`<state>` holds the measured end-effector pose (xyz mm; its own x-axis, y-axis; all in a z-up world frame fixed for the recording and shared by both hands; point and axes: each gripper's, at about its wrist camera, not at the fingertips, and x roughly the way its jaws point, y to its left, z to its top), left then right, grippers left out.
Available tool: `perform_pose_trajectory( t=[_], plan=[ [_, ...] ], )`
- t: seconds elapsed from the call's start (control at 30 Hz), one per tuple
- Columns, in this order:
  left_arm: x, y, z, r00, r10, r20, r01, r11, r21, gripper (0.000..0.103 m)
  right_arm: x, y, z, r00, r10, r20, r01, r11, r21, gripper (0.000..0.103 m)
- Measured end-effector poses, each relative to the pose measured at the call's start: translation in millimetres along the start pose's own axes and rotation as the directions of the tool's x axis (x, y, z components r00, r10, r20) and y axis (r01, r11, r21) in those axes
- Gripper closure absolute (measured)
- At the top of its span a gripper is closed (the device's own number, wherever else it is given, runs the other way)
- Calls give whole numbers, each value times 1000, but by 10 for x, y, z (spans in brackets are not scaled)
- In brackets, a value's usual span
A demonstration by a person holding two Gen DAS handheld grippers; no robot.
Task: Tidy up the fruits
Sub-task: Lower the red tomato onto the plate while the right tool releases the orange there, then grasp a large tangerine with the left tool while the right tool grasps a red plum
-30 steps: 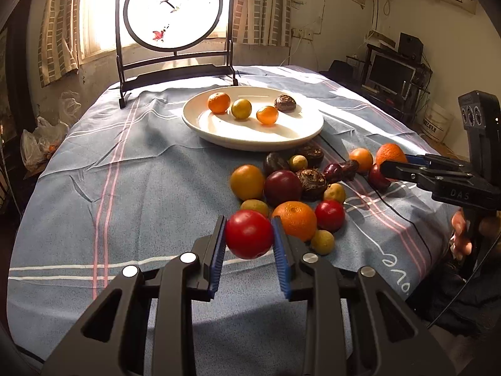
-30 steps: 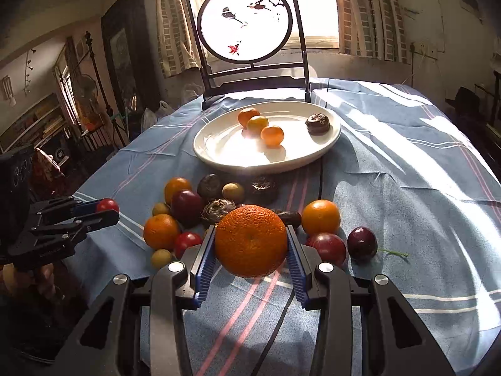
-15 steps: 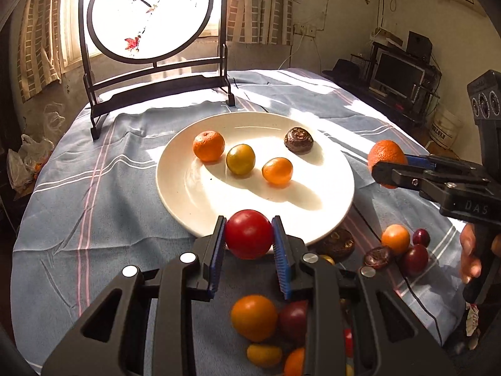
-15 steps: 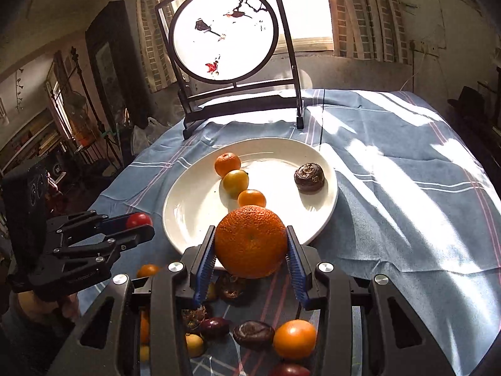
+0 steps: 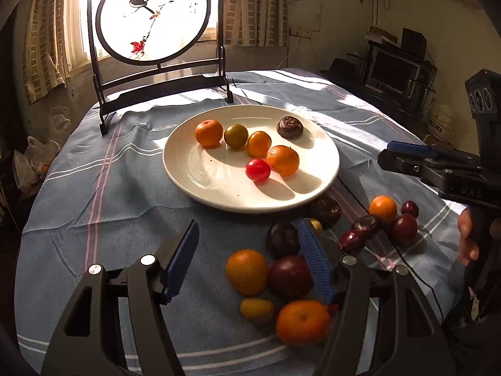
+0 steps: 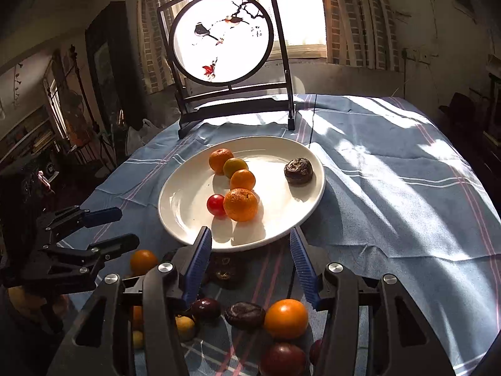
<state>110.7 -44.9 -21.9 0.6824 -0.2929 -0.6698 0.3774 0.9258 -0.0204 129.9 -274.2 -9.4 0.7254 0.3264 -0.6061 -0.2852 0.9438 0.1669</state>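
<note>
A white plate (image 5: 188, 169) on the blue striped cloth holds several fruits, among them a small red fruit (image 5: 257, 169) touching a big orange (image 5: 282, 159). My left gripper (image 5: 249, 230) hangs before the plate's near rim, over the loose fruit pile (image 5: 281, 275). Its jaws are opening with nothing between them. In the right wrist view the red fruit (image 6: 216, 205) and the orange (image 6: 241, 204) lie side by side on the plate (image 6: 181, 206). My right gripper (image 6: 250, 236) hovers at the near rim, its jaws opening and empty.
A round painted screen on a dark stand (image 5: 153, 15) rises behind the plate. A dark wrinkled fruit (image 5: 290, 127) sits at the plate's far right. More oranges and dark plums (image 6: 285, 318) lie under the right gripper. The cloth falls away at the table's edges.
Both grippers carried their fruit from the pile to the plate and let go. The red fruit and the big orange now rest on the plate, and both sets of jaws have spread.
</note>
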Motion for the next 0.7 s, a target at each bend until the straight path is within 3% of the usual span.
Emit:
perform_pose_trajectory(
  t=[0.2, 0.23, 0.3, 0.33, 0.6, 0.7],
  plan=[
    [-349, -319, -564, 999, -33, -24, 35, 995, 90, 39, -265, -43, -484, 1000, 3, -13, -2, 1000, 23, 48],
    [-354, -344, -617, 999, -28, -28, 31, 995, 97, 41, -285, -35, -546, 1000, 4, -20, -3, 1000, 25, 48],
    [-309, -330, -680, 999, -25, -45, 29, 996, 85, 56, -307, -23, -637, 1000, 3, -29, -2, 1000, 25, 48],
    [-280, -309, -697, 998, -31, -57, 34, 997, 64, 57, -319, -15, -672, 999, 3, -32, -2, 1000, 25, 48],
    [-57, -265, -704, 996, -56, -75, 56, 998, 4, 57, -344, -54, -782, 999, 0, -35, 2, 999, 42, 48],
    [-1, -264, -653, 995, -59, -76, 58, 998, -11, 50, -317, -74, -790, 999, 9, -38, -7, 999, 53, 48]
  ],
)
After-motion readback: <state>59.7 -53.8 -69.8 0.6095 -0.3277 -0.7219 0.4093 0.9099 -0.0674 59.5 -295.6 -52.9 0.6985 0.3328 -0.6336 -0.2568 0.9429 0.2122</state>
